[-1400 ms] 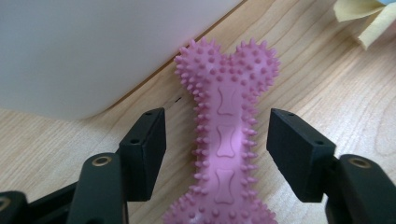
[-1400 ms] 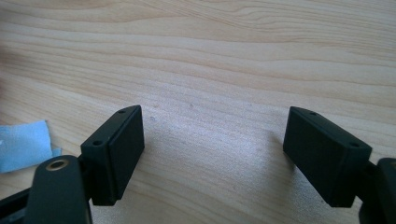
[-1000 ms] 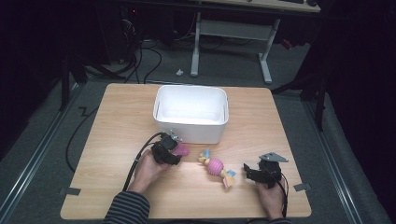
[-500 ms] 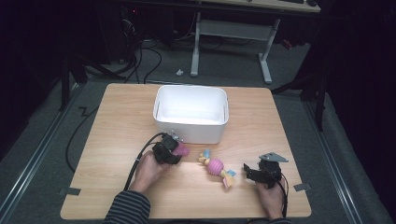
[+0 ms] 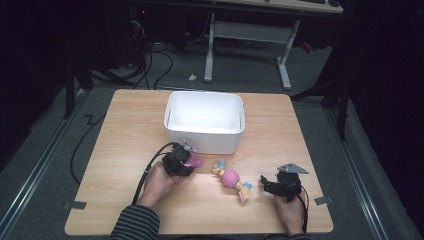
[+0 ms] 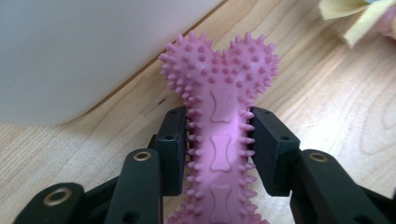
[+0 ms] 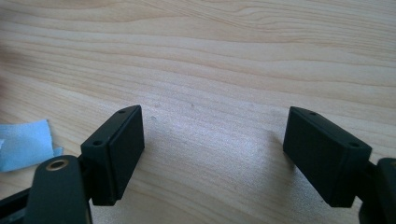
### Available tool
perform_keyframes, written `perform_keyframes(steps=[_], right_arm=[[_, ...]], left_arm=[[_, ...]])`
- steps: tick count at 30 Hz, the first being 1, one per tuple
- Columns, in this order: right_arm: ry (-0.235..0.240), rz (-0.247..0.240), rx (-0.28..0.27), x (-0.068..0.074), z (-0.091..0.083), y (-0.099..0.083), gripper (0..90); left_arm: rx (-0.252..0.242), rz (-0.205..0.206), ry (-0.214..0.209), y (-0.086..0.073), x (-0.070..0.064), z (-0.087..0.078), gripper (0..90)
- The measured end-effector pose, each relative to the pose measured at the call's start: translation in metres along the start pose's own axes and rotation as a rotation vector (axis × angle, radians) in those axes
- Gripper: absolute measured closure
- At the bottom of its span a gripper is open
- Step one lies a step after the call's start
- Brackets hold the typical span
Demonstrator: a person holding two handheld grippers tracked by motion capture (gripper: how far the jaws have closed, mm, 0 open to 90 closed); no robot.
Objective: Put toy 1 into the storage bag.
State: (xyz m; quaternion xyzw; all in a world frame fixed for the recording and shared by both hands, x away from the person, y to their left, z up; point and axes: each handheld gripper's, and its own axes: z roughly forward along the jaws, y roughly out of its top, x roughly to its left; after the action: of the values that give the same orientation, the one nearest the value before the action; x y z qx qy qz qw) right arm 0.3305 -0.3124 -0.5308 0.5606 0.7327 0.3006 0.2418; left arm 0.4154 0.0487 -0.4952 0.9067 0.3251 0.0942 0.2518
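Left gripper [image 5: 186, 161]: jaws clamped on the shaft of the pink bone [image 6: 219, 140], a spiked rubber toy. In the left gripper view both pads press the spikes at mid-shaft; the lobed end sticks out forward, just beside the bin [image 5: 205, 121] wall. I cannot tell whether the bone is lifted or touching the desk [image 5: 125, 130].

Judgement: I read the step as grasp made, transfer into the bin next. Risks here:
- Spikes are soft, so the pads may be biting on nubs rather than the core. The bone could twist or slip in a fast lift.
- The bin wall is very close ahead. A forward move without enough rise would drive the lobes into the wall and shove the bin or lever the bone out.

Middle: ball toy [image 5: 231, 178] with cloth tails lies on the desk, apart from both grippers.

Right gripper [image 5: 263, 184]: jaws wide apart, nothing between them, bare desk below. A blue cloth tail [image 7: 21, 144] sits beside its left jaw; a careless sweep could snag it.
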Motion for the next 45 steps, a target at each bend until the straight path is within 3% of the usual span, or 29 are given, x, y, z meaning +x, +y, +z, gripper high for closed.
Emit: perform_keyframes(steps=[13,20,28,30,34,40,45], right_arm=[[0.001,-0.001,0.001,0.000,0.000,0.000,20.4],[0.001,-0.001,0.001,0.000,0.000,0.000,20.4],[0.001,-0.001,0.001,0.001,0.000,0.000,20.4],[0.002,-0.004,0.001,0.001,0.000,0.000,20.4],[0.004,-0.004,0.001,0.001,0.000,0.000,20.3],[0.004,-0.004,0.000,0.001,0.000,0.000,20.3],[0.005,-0.004,0.001,0.001,0.000,0.000,20.3]], left_arm=[[-0.030,0.010,-0.041,-0.006,-0.004,-0.026,58.9],[-0.091,-0.052,-0.075,-0.013,0.002,-0.047,58.8],[-0.105,-0.063,-0.080,-0.016,0.004,-0.062,58.8],[-0.108,-0.083,-0.080,-0.018,0.004,-0.064,58.8],[-0.090,-0.072,-0.075,-0.019,-0.002,-0.070,58.9],[-0.101,-0.085,-0.064,-0.021,0.000,-0.088,58.9],[-0.147,-0.098,-0.061,-0.021,0.006,-0.110,59.0]])
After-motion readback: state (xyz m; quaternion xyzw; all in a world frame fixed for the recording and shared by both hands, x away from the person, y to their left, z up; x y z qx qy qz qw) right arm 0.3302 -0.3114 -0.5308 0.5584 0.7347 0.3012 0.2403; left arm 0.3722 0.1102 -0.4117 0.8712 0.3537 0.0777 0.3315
